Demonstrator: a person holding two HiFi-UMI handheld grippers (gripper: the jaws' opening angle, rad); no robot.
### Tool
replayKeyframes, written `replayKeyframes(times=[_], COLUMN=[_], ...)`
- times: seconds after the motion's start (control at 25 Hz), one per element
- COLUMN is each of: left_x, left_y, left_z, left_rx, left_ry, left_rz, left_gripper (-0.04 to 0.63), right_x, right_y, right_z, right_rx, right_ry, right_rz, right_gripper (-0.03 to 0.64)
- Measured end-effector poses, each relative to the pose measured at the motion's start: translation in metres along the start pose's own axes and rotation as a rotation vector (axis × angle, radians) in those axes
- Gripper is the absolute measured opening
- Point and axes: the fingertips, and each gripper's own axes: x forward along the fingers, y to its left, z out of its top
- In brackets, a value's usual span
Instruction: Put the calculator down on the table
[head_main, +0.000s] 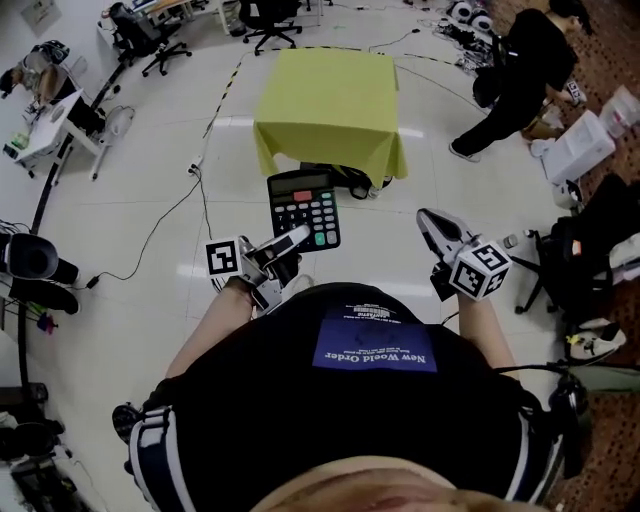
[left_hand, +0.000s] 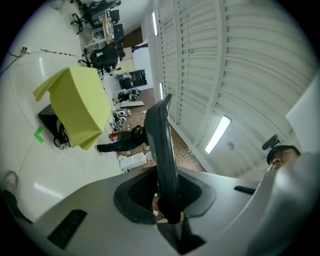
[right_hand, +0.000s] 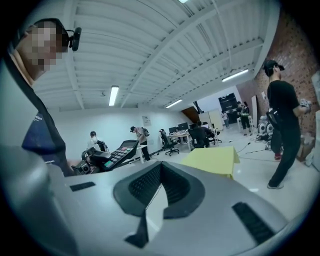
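1. The left gripper's (left_hand: 167, 202) jaws are closed to a narrow gap on the lower edge of a black desk calculator (head_main: 305, 205) with dark keys and a grey display. Its dark ribbed pads (left_hand: 134, 192) press on both faces.
2. The calculator juts out beyond the jaws, held in the air above the pale glossy floor (head_main: 150, 190). Its keys face up toward the head camera. It is well short of the square table draped in a yellow-green cloth (head_main: 330, 95).
3. The right gripper (head_main: 437, 226) has its jaw tips together with nothing between them. It is level with the calculator and apart from it.
4. Beside the table's far right corner, a person in black clothes (head_main: 520, 70) bends over.
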Motion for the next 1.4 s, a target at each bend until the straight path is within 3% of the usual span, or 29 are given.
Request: replayKeyframes(times=[0.2, 0.44, 0.6, 0.92, 1.12, 1.24, 1.4], left_x=[0.021, 0.045, 0.069, 0.086, 0.185, 0.25, 0.29], left_y=[0.022, 0.052, 0.068, 0.115, 0.133, 0.133, 0.141], left_z=[0.092, 0.185, 0.233, 0.239, 0.24, 0.236, 0.232], left_rx=[0.012, 0.024, 0.014, -0.035, -0.04, -0.069, -0.087], left_ry=[0.075, 0.185, 0.239, 0.248, 0.24, 0.186, 0.159], left_rz=[-0.071, -0.099, -0.111, -0.098, -0.023, -0.016, 0.021], left_gripper=[0.075, 0.075, 0.075, 0.075, 0.075, 0.075, 0.075], right_x=[0.061, 0.121, 0.163, 0.17, 0.152, 0.139, 0.145], right_y=[-0.03, -0.07, -0.089, -0.129, -0.224, -0.279, -0.318], right_z=[0.048, 0.073, 0.082, 0.048, 0.067, 0.081, 0.101], right_rx=[-0.048, 0.008, 0.026, 0.064, 0.081, 0.094, 0.04], right_ry=[-0.036, -0.066, -0.068, -0.05, -0.05, -0.015, 0.002], right_rz=[-0.082, -0.185, -0.2, -0.241, -0.188, -0.145, -0.075], right_gripper=[-0.012, -0.012, -0.012, -0.012, -0.012, -0.012, -0.012])
